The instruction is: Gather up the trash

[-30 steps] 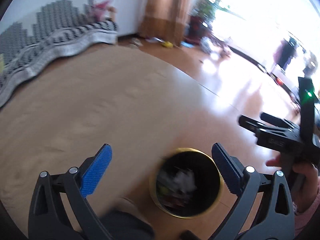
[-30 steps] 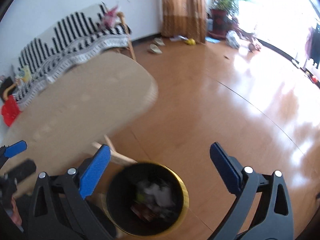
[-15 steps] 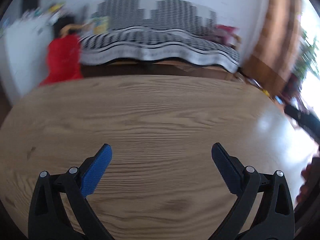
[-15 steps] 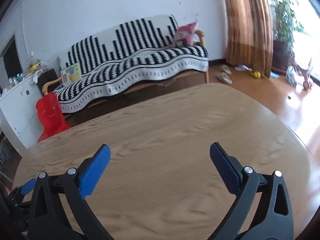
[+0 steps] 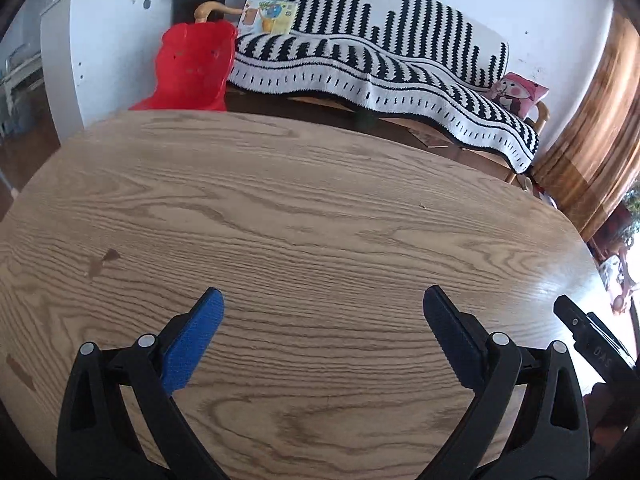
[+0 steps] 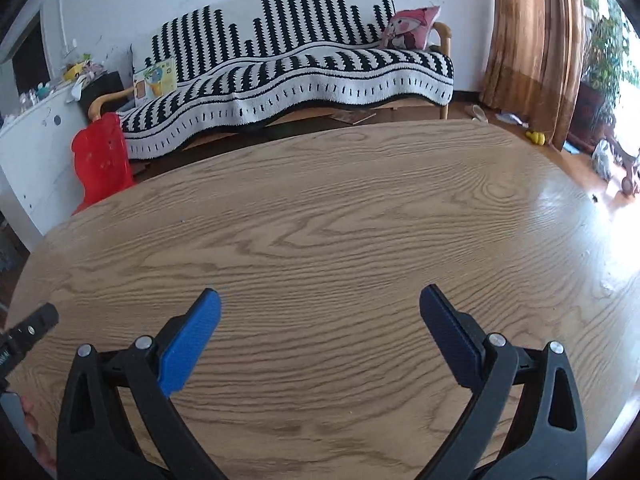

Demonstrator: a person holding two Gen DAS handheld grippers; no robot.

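While both cameras face the same wooden worktop (image 5: 320, 220), each view is treated in turn.

Left wrist view: the left tongs (image 5: 323, 312) hang above the near part of the worktop, spread wide apart with nothing between the blue pads (image 5: 192, 340). No trash shows on the wood; only a small dark stain (image 5: 110, 256) marks the surface to the left. At the right edge, part of the right tongs (image 5: 592, 344) appears, held by a hand (image 5: 604, 412). Beyond the worktop stand a sofa under a black-and-white striped throw (image 5: 380, 68), a red plastic chair (image 5: 192, 68), a white cabinet (image 5: 108, 44) and a brown curtain (image 5: 596, 136).

Right wrist view: the right tongs (image 6: 320, 312) are likewise released, wide apart and holding nothing, above the near part of the worktop (image 6: 340, 208). No trash lies on the wood in this view either. The tip of the left tongs (image 6: 28, 336) enters at the left edge. Behind are the striped throw (image 6: 300, 60), a pink cushion (image 6: 408, 26) at its right end, the red chair (image 6: 102, 160), the curtain (image 6: 532, 28) and a potted plant (image 6: 604, 56) by the bright window.
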